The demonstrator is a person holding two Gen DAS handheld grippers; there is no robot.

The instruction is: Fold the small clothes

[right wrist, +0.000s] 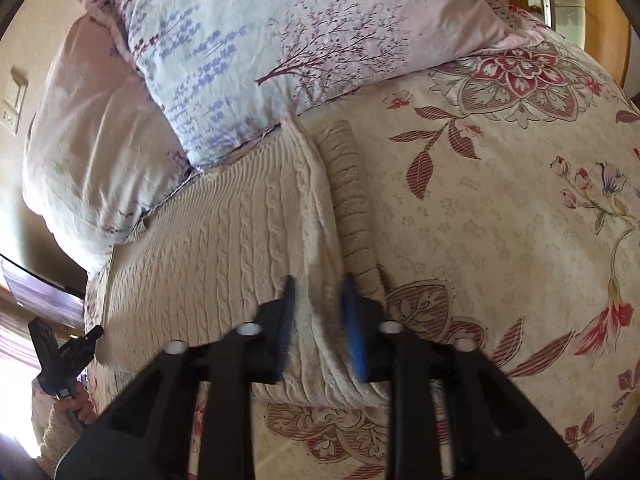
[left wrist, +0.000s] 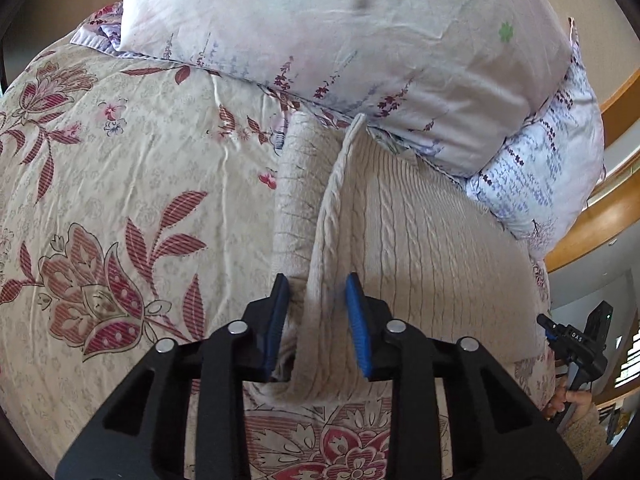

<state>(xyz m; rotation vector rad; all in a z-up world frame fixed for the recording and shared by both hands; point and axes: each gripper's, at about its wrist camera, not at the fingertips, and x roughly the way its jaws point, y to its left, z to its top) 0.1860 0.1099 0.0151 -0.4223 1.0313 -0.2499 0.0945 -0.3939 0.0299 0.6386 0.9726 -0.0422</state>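
Cream cable-knit sweater (left wrist: 432,240) lies flat on the floral bedspread (left wrist: 120,168), its top edge against the pillows (left wrist: 340,40). Left gripper (left wrist: 318,312) pinches a raised ridge of knit at the sweater's left side, blue pads closed on the fabric, with the sleeve (left wrist: 294,192) lying just beside that ridge. Right gripper (right wrist: 320,312) does the same on the opposite side — jaws nearly shut on a bunched fold, slightly blurred.

Step in hand looks like the side folds: both edges gripped near the hem, ready to be brought inward over the body. Next move likely calls for lifting both ridges together and carrying them toward the centre line — keeping tension even so the sleeves tuck under rather than trail out.
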